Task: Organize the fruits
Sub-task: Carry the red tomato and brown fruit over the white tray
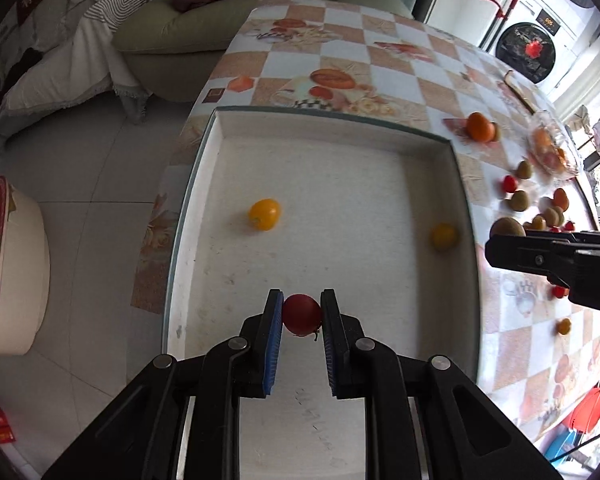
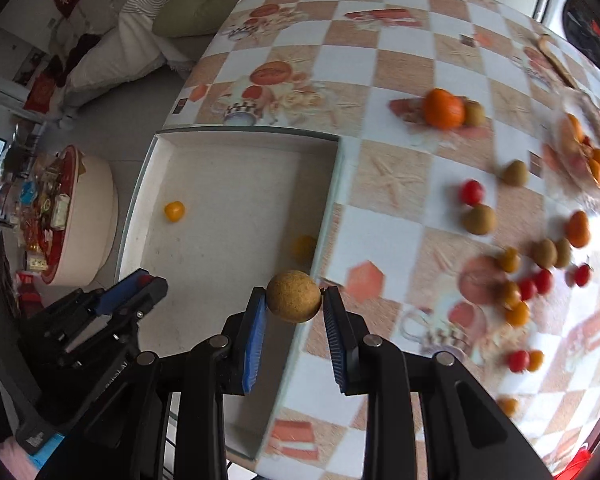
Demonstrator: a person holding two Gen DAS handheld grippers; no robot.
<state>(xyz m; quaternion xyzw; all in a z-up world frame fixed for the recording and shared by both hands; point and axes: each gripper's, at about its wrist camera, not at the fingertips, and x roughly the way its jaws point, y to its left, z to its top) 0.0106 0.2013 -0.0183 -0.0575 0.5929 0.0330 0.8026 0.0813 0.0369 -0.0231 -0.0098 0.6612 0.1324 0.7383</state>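
Observation:
My left gripper (image 1: 301, 314) is shut on a red cherry tomato (image 1: 302, 315) and holds it over the near part of the white tray (image 1: 336, 124). Two yellow tomatoes lie in the tray, one at the middle left (image 1: 264, 213) and one by the right wall (image 1: 444, 236). My right gripper (image 2: 294, 298) is shut on a round brown longan (image 2: 294, 296) above the tray's right rim (image 2: 332, 200). The left gripper shows at the lower left of the right wrist view (image 2: 140, 284). Loose fruit lies on the checkered tablecloth to the right.
An orange (image 2: 444, 108), several brown longans (image 2: 478, 220), red tomatoes (image 2: 472, 192) and yellow tomatoes (image 2: 516, 314) are scattered right of the tray. A glass dish with oranges (image 2: 584, 148) stands at the far right. A sofa (image 1: 172, 32) and a round stool (image 1: 16, 264) stand left of the table.

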